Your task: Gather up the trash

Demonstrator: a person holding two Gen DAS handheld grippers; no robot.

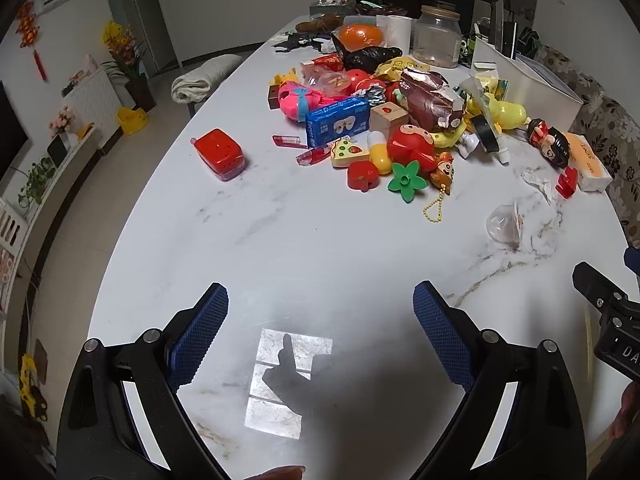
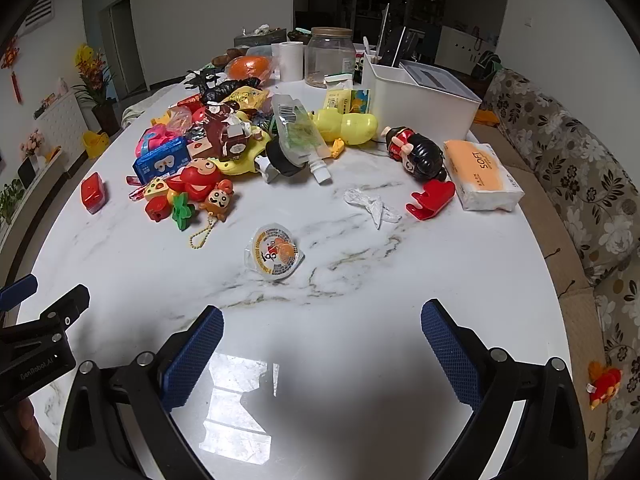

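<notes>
Both tools hover over the near edge of the white marble worktop point(image 2: 440, 264), jaws spread wide with nothing between them: the left tool point(image 1: 320, 312) and the right tool point(image 2: 322, 328). An empty jelly cup point(image 2: 274, 255) lies alone ahead of the right tool. A crumpled wrapper point(image 2: 372, 204) lies beyond it, near the red clip point(image 2: 432, 199).

White marble counter point(image 2: 400, 280) carries a toy pile: red monkey toy point(image 2: 198, 178), yellow duck point(image 2: 348, 124), doll point(image 2: 420, 152). Tissue pack point(image 2: 480, 172) beside white bin point(image 2: 424, 100); jar point(image 2: 330, 56) behind.
</notes>
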